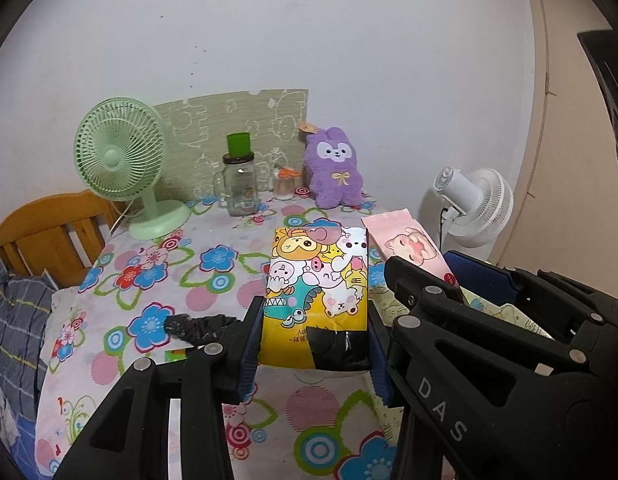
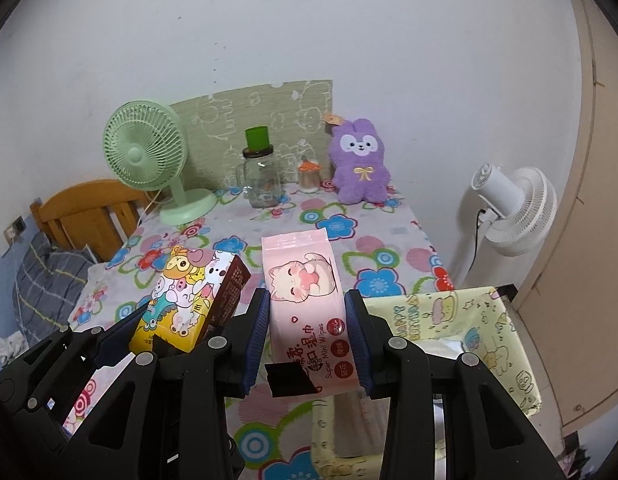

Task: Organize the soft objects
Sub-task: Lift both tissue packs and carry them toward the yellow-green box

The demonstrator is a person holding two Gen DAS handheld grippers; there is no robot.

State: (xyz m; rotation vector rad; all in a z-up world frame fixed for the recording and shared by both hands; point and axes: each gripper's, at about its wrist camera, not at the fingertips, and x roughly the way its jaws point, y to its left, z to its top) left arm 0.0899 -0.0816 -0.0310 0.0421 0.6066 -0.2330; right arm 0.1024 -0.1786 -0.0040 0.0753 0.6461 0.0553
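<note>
My left gripper (image 1: 315, 344) is shut on a yellow cartoon tissue pack (image 1: 317, 276) and holds it above the flowered table; the pack also shows in the right wrist view (image 2: 189, 300). My right gripper (image 2: 307, 340) is shut on a pink wet-wipes pack (image 2: 309, 304) with a cat print, held beside the yellow pack; it also shows in the left wrist view (image 1: 413, 248). A yellow fabric storage box (image 2: 481, 320) sits open at the table's right front, just right of the right gripper. A purple plush bunny (image 2: 361, 168) stands at the back of the table.
A green desk fan (image 2: 149, 160), a glass jar with a green cup on top (image 2: 263, 176) and a small jar (image 2: 309, 176) stand at the back. A white floor fan (image 2: 517, 208) is right of the table. A wooden bed frame (image 2: 89, 216) is left. A black object (image 1: 197, 328) lies on the tablecloth.
</note>
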